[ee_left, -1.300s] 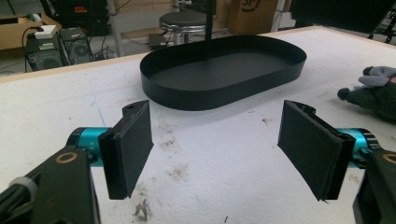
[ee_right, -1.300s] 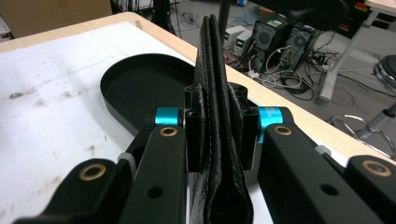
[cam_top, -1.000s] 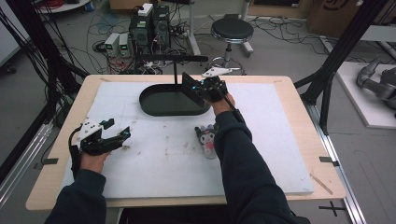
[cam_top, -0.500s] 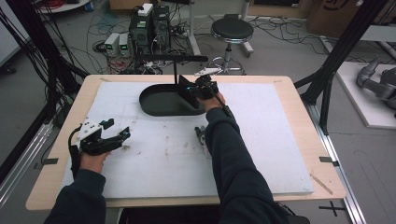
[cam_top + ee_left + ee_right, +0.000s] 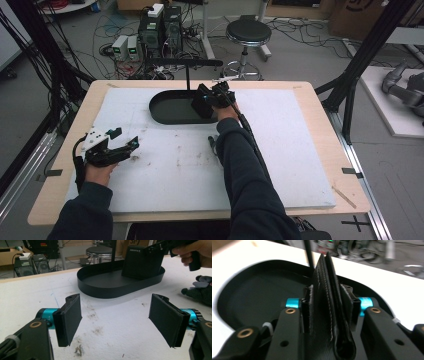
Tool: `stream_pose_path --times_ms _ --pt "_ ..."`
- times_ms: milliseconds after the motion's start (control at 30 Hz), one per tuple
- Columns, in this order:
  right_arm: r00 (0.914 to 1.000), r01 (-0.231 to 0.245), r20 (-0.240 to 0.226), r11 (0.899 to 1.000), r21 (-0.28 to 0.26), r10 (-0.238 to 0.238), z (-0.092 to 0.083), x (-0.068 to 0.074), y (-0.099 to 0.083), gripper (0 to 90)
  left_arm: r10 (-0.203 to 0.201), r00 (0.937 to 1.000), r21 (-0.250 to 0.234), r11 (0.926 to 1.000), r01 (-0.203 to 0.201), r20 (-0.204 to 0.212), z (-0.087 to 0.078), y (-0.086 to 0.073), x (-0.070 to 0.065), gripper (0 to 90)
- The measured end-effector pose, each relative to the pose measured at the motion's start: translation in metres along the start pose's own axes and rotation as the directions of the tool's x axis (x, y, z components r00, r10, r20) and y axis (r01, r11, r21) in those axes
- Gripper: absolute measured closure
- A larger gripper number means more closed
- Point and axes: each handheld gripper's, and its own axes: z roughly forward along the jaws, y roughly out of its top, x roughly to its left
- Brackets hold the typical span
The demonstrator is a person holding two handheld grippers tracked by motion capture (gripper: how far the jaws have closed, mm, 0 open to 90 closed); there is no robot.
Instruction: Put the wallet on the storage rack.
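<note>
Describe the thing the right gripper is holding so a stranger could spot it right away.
Start at the black oval metal tray at the white mat's far edge. Over its right end the right gripper clamps a flat black leather wallet, standing upright, unlike the dark plush toy lying on the mat.

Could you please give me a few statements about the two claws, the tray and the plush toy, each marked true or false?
1. The right claw is shut on a black wallet. True.
2. The left claw grips the plush toy. False: its jaws stand wide apart with nothing between them, over bare white table cover.
3. The wallet is held above the black oval tray. True.
4. The plush toy lies inside the tray. False: it lies on the table cover, outside the tray, beside the person's right forearm.
5. A thin black post rises from the tray's far side. True.
</note>
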Motion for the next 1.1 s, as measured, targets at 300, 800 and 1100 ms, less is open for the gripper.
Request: stream_pose_path --times_ms 300,800,1100 --pt "0.9953 0.006 0.095 0.992 0.123 -0.018 0.003 -0.008 -0.005 53.0 -0.002 1.0 0.004 1.0 0.002 0.001 0.0 0.0 -0.001 25.8" --pt "0.9996 -0.019 -0.017 0.994 0.11 0.021 0.016 -0.006 -0.011 24.9 -0.002 1.0 0.003 1.0 0.002 -0.001 0.001 0.0 -0.002 25.9" --pt "0.9995 -0.01 0.03 0.998 0.063 0.008 0.0 -0.015 -0.004 29.8 -0.003 1.0 0.002 1.0 0.003 -0.002 0.0 0.0 -0.001 25.9"
